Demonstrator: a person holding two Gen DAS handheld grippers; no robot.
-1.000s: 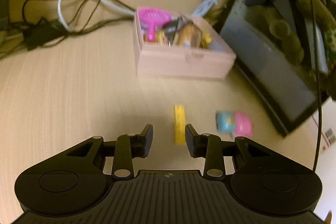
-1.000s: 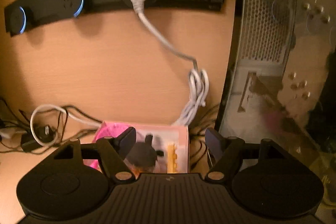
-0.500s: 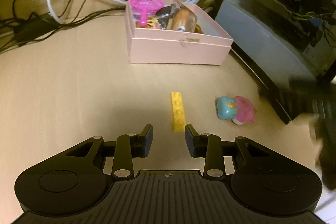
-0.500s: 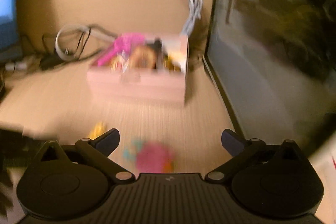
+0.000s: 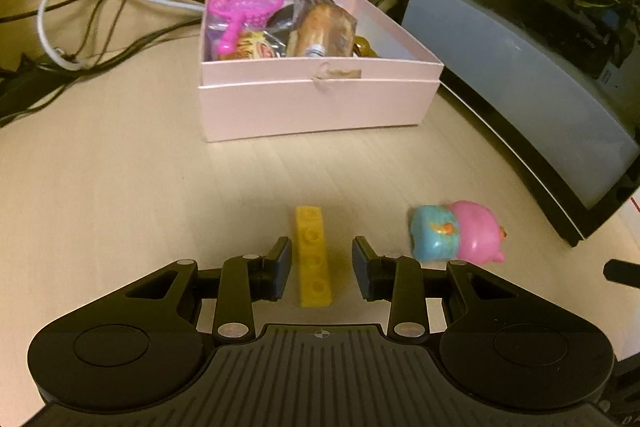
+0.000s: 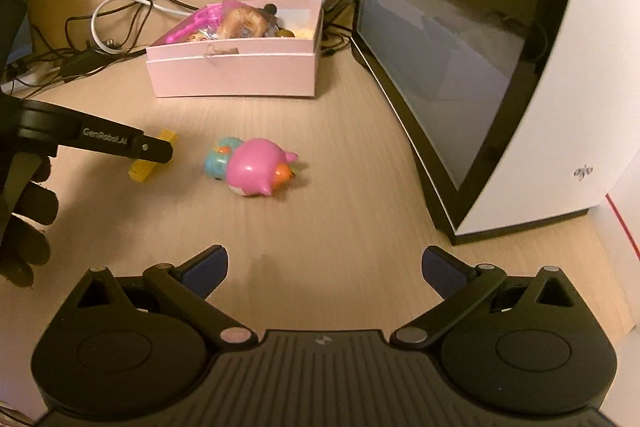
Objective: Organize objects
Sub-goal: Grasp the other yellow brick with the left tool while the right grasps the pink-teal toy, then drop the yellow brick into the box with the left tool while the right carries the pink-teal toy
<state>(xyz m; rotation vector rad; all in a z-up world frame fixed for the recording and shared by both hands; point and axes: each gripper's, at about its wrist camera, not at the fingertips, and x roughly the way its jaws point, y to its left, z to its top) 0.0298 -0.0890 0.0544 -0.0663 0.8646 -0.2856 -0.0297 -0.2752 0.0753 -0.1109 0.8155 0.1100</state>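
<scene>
Step in hand: pick-up of one yellow brick (image 5: 313,259), flat on the tabletop (image 5: 120,187), straddled by the narrowly parted left fingers (image 5: 320,269), pads not seen touching. Closing is judged to be called for next. Right fingers (image 6: 324,269) are spread wide, empty; one pink-blue toy (image 6: 250,167) lies ahead. One pink box (image 5: 312,99), partly filled, stands beyond
</scene>
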